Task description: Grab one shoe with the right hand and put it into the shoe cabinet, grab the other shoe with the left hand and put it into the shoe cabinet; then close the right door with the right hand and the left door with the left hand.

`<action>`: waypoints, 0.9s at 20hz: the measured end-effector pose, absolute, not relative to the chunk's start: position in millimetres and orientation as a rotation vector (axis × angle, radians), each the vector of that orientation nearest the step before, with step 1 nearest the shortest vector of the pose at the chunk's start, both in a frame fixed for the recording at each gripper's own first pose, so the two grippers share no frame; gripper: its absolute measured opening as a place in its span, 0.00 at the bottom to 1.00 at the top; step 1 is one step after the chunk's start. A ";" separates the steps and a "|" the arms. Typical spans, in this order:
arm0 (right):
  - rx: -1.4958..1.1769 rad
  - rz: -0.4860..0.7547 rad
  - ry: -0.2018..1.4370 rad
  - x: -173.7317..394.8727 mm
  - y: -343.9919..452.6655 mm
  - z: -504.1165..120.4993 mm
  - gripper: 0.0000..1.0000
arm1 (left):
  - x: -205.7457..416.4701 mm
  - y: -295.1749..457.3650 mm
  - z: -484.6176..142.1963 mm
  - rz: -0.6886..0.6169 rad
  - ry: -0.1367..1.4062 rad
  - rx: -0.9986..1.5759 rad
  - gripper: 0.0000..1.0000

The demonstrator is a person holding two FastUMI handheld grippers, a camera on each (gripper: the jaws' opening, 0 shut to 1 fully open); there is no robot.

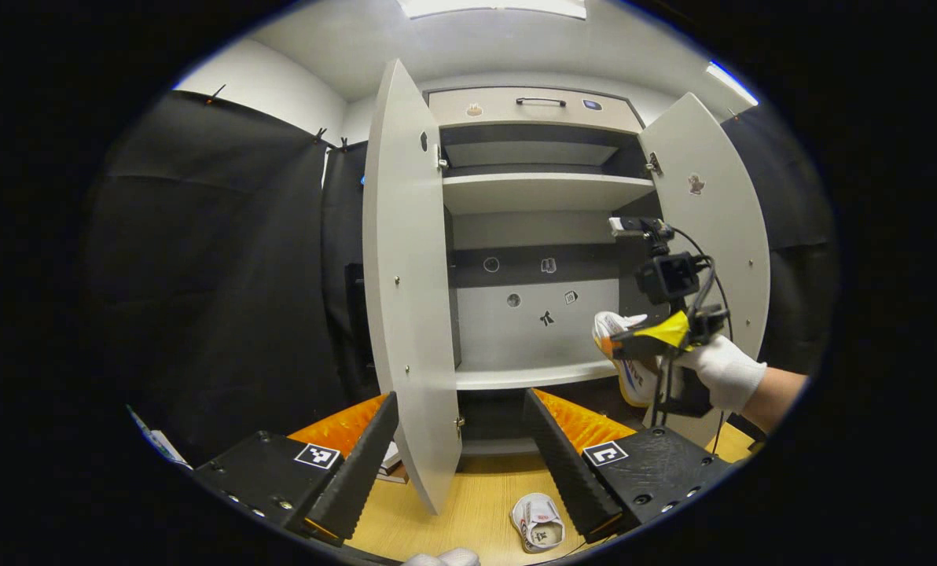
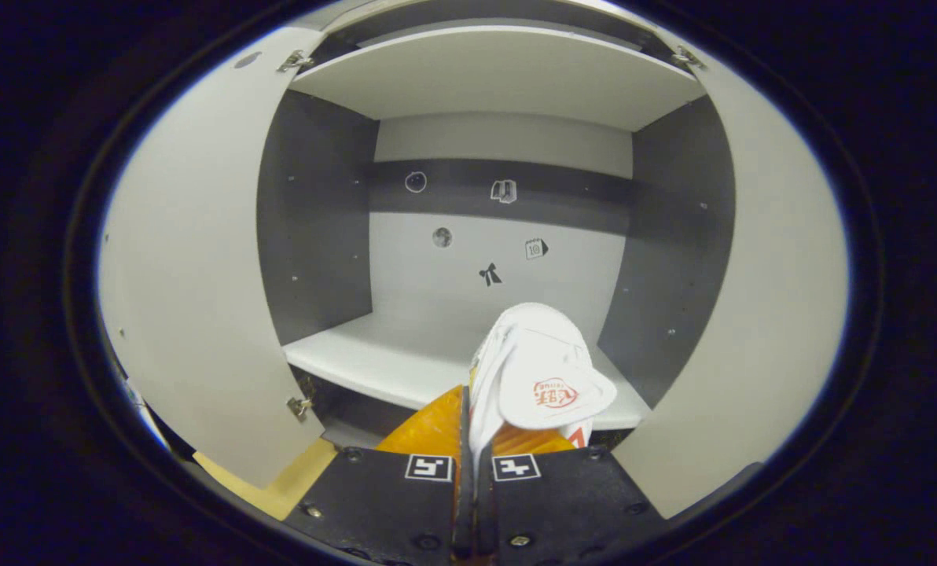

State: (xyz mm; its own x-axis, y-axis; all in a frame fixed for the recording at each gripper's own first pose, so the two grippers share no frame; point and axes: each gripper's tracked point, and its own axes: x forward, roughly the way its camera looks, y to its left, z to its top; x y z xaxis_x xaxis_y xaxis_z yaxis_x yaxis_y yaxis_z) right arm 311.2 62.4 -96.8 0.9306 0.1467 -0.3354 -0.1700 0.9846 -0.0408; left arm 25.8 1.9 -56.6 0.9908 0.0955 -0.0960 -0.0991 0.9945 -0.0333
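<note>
Shoe (image 2: 543, 377) white, red logo tongue, pinched in right gripper (image 2: 468, 424) jaws.

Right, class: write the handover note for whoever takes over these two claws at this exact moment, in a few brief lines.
Right claw: shut on a white shoe, held up in front of the cabinet's lower shelf, not yet set down.
Left claw: open, holding nothing, facing the cabinet.
Second shoe: lying on the wooden table in front of the cabinet.
Left door and right door: both open.
Done: first shoe picked up.
Left: shelve it, shelve the second shoe with the left claw, close the right door, then the left.
</note>
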 end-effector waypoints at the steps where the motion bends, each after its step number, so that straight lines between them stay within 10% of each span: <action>1: -0.106 0.162 0.351 334.5 64.2 -96.7 0.05 | 26.2 -0.1 -59.1 0.105 0.105 -0.042 0.96; 18: -0.090 0.177 0.804 456.4 76.9 -178.7 0.09 | 35.2 -6.7 -55.8 0.196 0.145 -0.020 0.96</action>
